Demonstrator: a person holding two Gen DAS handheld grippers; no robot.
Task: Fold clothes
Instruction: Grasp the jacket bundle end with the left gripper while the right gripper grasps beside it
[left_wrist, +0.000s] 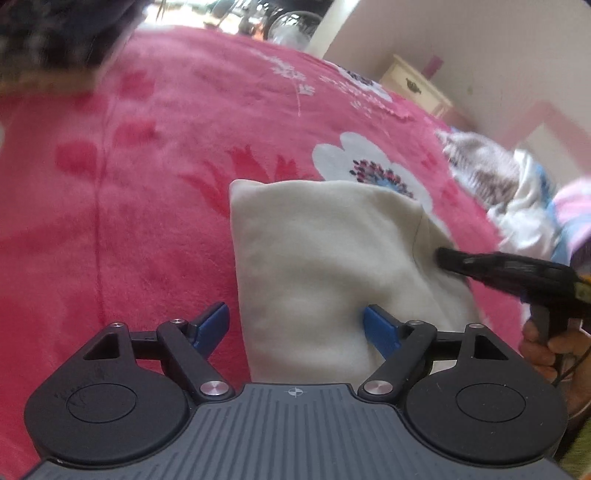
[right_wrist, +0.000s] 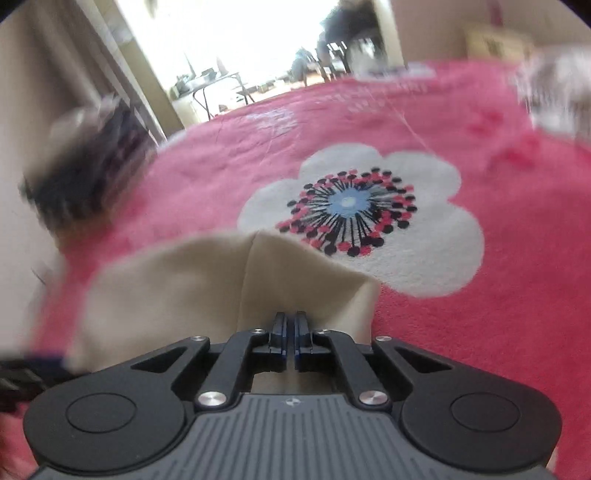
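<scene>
On the pink blanket (left_wrist: 147, 192), a folded cream cloth (left_wrist: 317, 258) lies flat just in front of the big white flower (left_wrist: 354, 155) printed on that blanket, its far corner overlapping the flower's near edge. The left tongs (left_wrist: 295, 325) hover at the cloth's near edge with their blue fingers (left_wrist: 212, 325) spread wide apart, one off the cloth's left side and the other above its middle, holding nothing. The right tongs (right_wrist: 290, 328) are at the cloth's right edge, fingers drawn nearly together with a lifted fold of the cloth (right_wrist: 207, 280) rising just ahead of them; whether the fabric is actually pinched is not clear from the wrist view. In the left view those tongs (left_wrist: 447, 258) show as a dark arm touching the cloth's right side, with a hand (left_wrist: 546, 347) on the handle. Beyond the flower, to the right, a blurred heap of clothes (left_wrist: 495, 173) sits on the blanket. A cream nightstand (left_wrist: 417, 85) stands past the blanket's far edge.
</scene>
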